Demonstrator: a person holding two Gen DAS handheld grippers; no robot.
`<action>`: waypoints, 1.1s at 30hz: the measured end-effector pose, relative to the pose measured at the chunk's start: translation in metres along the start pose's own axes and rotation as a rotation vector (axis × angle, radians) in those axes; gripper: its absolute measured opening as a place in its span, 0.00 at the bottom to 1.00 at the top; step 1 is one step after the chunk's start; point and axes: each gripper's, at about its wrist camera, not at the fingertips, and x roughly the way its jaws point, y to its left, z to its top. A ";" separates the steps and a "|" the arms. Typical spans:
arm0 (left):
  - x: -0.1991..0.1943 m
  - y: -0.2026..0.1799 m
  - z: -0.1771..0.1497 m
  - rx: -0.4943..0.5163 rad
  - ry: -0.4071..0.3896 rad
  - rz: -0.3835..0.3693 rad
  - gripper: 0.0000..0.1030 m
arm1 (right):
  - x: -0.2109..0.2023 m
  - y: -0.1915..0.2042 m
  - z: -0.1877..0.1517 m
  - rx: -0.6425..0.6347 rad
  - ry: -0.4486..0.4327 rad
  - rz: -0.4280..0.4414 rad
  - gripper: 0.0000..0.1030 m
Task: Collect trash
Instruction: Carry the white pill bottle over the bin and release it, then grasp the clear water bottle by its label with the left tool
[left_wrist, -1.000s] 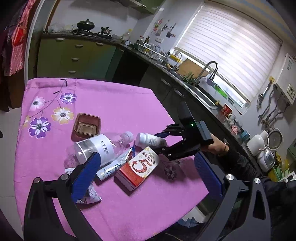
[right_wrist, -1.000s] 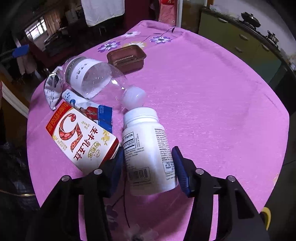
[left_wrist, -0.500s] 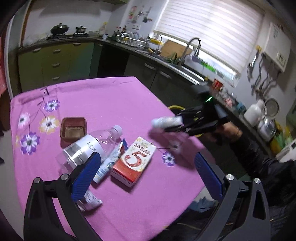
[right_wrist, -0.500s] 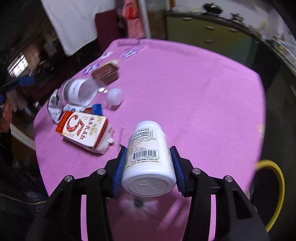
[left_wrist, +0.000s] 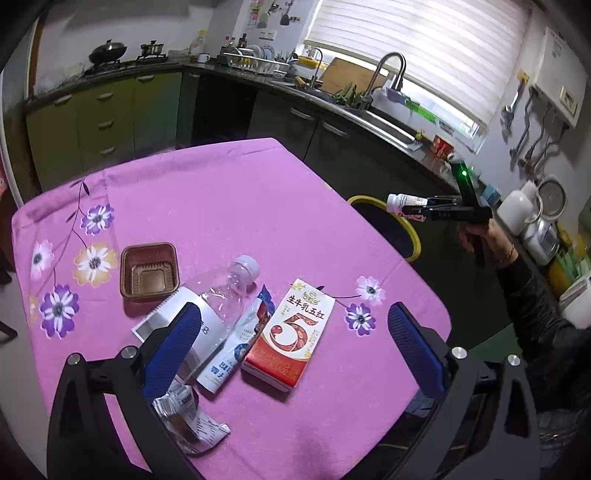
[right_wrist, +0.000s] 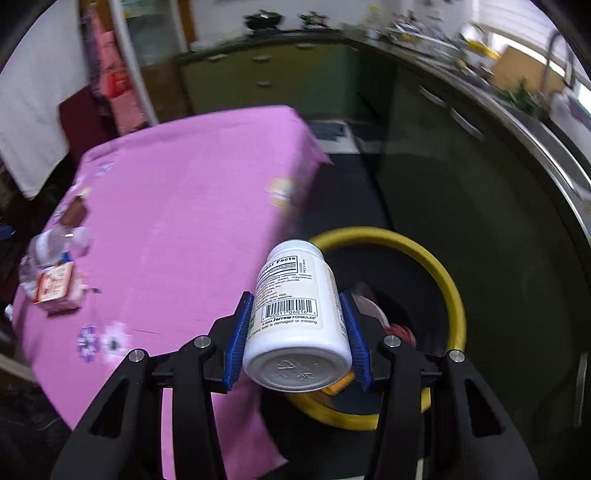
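Left wrist view: the left gripper (left_wrist: 295, 336) hangs over the near part of the pink tabletop (left_wrist: 236, 192), its jaws wide apart with nothing clamped between them. Between and just beyond the blue pads lie a red-and-white carton (left_wrist: 291, 338), a blue-and-white wrapper (left_wrist: 236, 343) touching its left side, and a clear plastic bottle (left_wrist: 221, 295) lying on its side against the wrapper. A brown plastic tray (left_wrist: 149, 271) sits just left of the bottle, and a crumpled foil wrapper (left_wrist: 192, 424) lies close to the near edge. The far half of the tabletop is bare cloth. Past the right edge, the right gripper (left_wrist: 424, 210) holds a white pill bottle (left_wrist: 404, 202) over a yellow-rimmed bin (left_wrist: 395, 229) standing on the floor between the tabletop and the dark cabinets.

Right wrist view: the right gripper (right_wrist: 299, 328) has its jaws clamped on the sides of the white pill bottle (right_wrist: 295, 314), base toward the camera, cap pointing away. The bottle is off the tabletop's (right_wrist: 184, 206) right edge and above the near rim of the yellow-rimmed bin (right_wrist: 443, 280), which already holds some scraps. The carton (right_wrist: 53, 288) and the other litter sit far left, blurred.
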 end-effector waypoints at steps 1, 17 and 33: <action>0.000 -0.001 0.002 0.011 0.006 0.008 0.93 | 0.006 -0.010 -0.002 0.020 0.014 -0.015 0.46; 0.014 -0.005 0.012 0.238 0.119 0.115 0.93 | 0.058 -0.094 -0.005 0.304 0.025 -0.069 0.62; 0.062 0.051 0.021 0.383 0.341 0.116 0.74 | 0.042 -0.015 -0.024 0.214 0.036 -0.003 0.66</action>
